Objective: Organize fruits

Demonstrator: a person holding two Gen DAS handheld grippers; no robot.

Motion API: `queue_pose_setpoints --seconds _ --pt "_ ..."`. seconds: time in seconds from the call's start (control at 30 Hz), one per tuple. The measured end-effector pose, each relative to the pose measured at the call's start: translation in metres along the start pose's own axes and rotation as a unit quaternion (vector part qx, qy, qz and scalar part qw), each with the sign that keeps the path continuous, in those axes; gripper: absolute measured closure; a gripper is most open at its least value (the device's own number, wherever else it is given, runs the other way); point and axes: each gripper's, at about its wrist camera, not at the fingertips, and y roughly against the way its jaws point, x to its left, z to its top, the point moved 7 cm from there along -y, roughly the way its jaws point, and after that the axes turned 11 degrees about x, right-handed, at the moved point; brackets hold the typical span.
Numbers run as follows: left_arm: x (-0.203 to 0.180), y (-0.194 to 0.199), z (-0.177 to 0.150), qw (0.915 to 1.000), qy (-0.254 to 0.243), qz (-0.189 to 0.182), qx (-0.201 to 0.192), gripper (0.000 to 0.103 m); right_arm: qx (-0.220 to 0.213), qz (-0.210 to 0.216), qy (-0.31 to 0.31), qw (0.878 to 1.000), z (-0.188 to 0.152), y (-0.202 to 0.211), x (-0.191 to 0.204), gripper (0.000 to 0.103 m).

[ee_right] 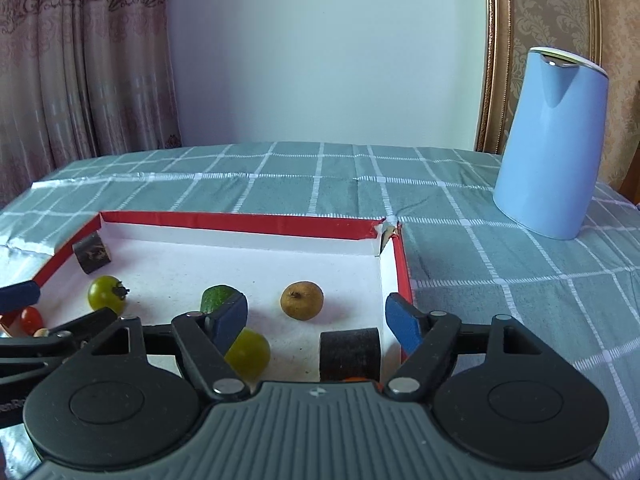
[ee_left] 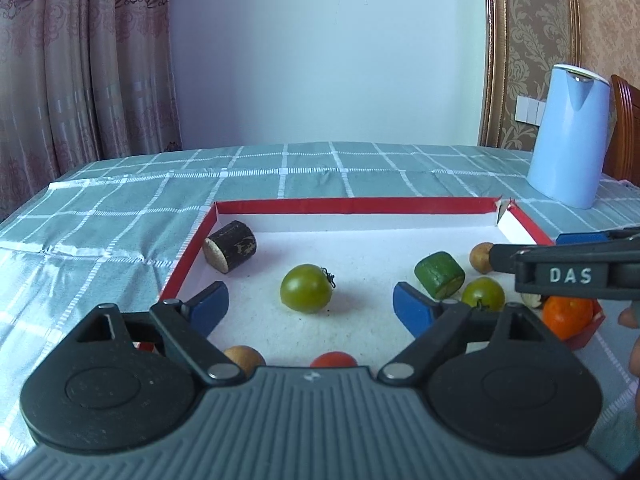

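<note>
A red-rimmed white tray [ee_left: 352, 205] lies on the checked cloth and holds the fruit. My left gripper [ee_left: 309, 295] stands open over the tray's near left part. A green tomato [ee_left: 306, 288] lies between its blue fingers, untouched. Further right are a green cucumber piece [ee_left: 439, 274], a second green tomato [ee_left: 483, 294], a brown round fruit [ee_left: 482, 257] and an orange [ee_left: 568, 316]. My right gripper [ee_right: 316, 322] is open near the tray's right wall, with a dark cylinder [ee_right: 350, 354] just below its gap. The brown fruit [ee_right: 302, 300] lies ahead of it.
Another dark cylinder [ee_left: 230, 250] rests in the tray's far left corner. A red tomato [ee_left: 334, 360] and a brown fruit [ee_left: 244, 356] peek out under my left gripper. A tall light blue jug [ee_right: 552, 148] stands on the cloth beyond the tray's right corner.
</note>
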Motion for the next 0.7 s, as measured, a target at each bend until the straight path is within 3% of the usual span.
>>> queue_pose_setpoints --seconds 0.17,0.23,0.37,0.7 --pt "0.002 0.007 -0.005 1.0 0.005 -0.008 0.001 0.012 -0.001 0.014 -0.023 1.0 -0.008 0.007 -0.008 0.026" --pt "0.002 0.011 -0.008 0.9999 0.007 -0.012 0.0 0.008 0.001 0.02 -0.029 0.999 -0.01 0.008 -0.009 0.019" --pt "0.004 0.019 -0.013 0.9999 0.008 -0.012 -0.006 0.003 0.012 0.039 -0.035 0.999 -0.022 0.011 -0.007 0.018" --pt "0.007 0.029 -0.022 0.9999 0.011 -0.007 -0.009 0.0 -0.025 0.029 -0.008 0.999 -0.039 0.033 0.008 0.017"
